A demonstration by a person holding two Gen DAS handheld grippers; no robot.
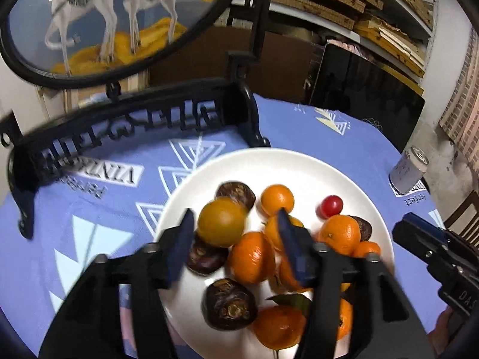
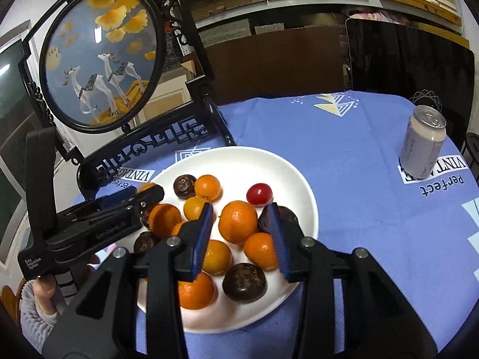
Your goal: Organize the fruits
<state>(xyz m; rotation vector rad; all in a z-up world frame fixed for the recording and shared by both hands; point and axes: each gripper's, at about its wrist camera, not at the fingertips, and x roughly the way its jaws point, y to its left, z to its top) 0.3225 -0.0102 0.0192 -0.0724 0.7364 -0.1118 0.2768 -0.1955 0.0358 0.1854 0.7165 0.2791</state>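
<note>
The fruits sit heaped on a white plate (image 2: 302, 179) on the blue-clothed bench (image 2: 344, 137): tangerines, dark round fruits and one red cherry tomato (image 2: 259, 193). I judge the tangerines light and soft-skinned, apt to roll on the smooth plate, so I would take one across its widest middle with gentle pressure. The tomato is slick and easily bruised.

My right claw (image 2: 241, 233) hangs spread wide over the pile, empty, with a tangerine (image 2: 238, 220) lying between its blue fingers (image 2: 203, 233); contact I cannot tell. My left claw (image 1: 236, 239) is also apart, empty, with a yellowish citrus (image 1: 222, 221) just beside its left finger. A pale can (image 2: 423, 142) stands well apart, a framed deer screen (image 2: 98, 68) behind.
</note>
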